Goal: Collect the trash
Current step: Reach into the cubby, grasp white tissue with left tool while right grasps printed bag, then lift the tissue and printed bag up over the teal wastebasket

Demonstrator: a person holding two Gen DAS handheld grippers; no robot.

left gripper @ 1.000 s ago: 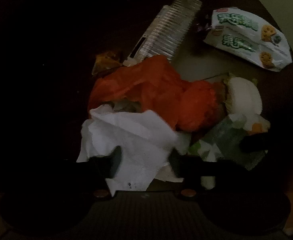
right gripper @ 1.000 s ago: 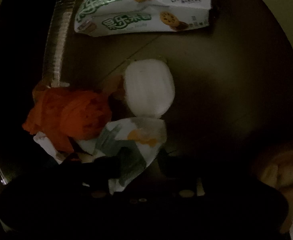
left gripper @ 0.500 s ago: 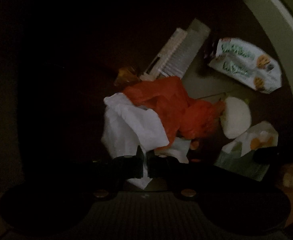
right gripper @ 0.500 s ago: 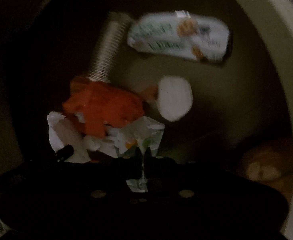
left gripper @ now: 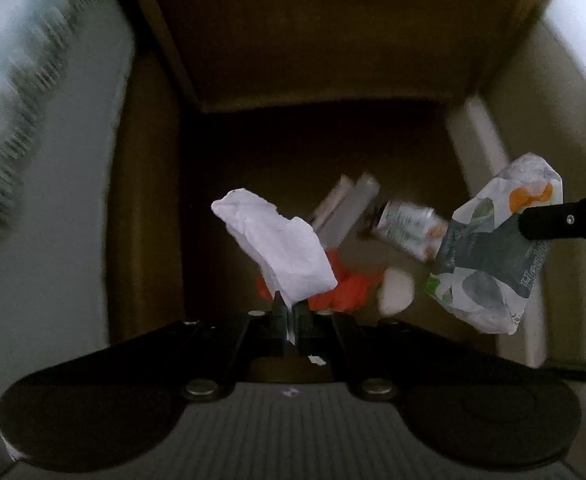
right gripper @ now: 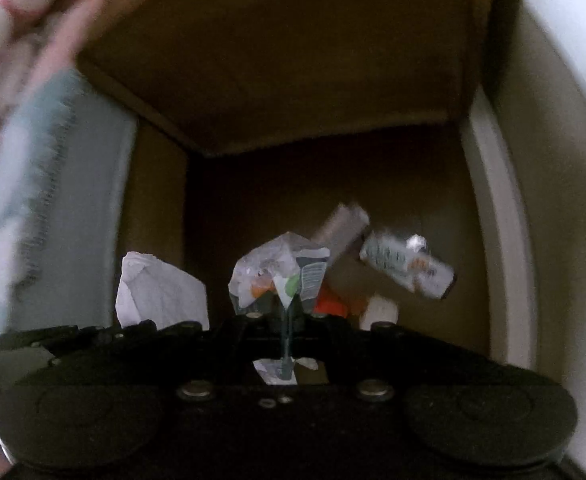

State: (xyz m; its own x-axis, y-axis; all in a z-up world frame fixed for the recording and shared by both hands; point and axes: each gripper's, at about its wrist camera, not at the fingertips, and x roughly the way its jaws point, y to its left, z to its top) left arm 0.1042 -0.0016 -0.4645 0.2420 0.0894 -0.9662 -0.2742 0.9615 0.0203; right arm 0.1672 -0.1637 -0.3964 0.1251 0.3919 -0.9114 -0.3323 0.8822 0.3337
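Note:
My left gripper (left gripper: 291,312) is shut on a crumpled white tissue (left gripper: 281,246), which hangs high over the cardboard box (left gripper: 293,60). My right gripper (right gripper: 289,308) is shut on a crinkled wrapper (right gripper: 289,266) printed in grey, green and orange. In the left wrist view that wrapper (left gripper: 493,256) hangs at the right from the right gripper's dark fingers (left gripper: 565,222). The tissue (right gripper: 159,290) shows at the left in the right wrist view. Far below on the box bottom lie an orange bag (left gripper: 345,292), a ribbed clear plastic tray (left gripper: 349,208), a green and white snack packet (left gripper: 405,226) and a white round piece (left gripper: 397,296).
Tall brown box walls rise on all sides, with a flap (right gripper: 277,60) at the far side. A white surface (left gripper: 565,120) borders the box on the right. A blurred pale blue fringed cloth (right gripper: 25,192) and pink fabric (right gripper: 13,12) lie at the left.
Both grippers shut on their pieces and rose fast out of the box. The tissue and the wrapper came up with them. The other trash stayed on the bottom and looks small.

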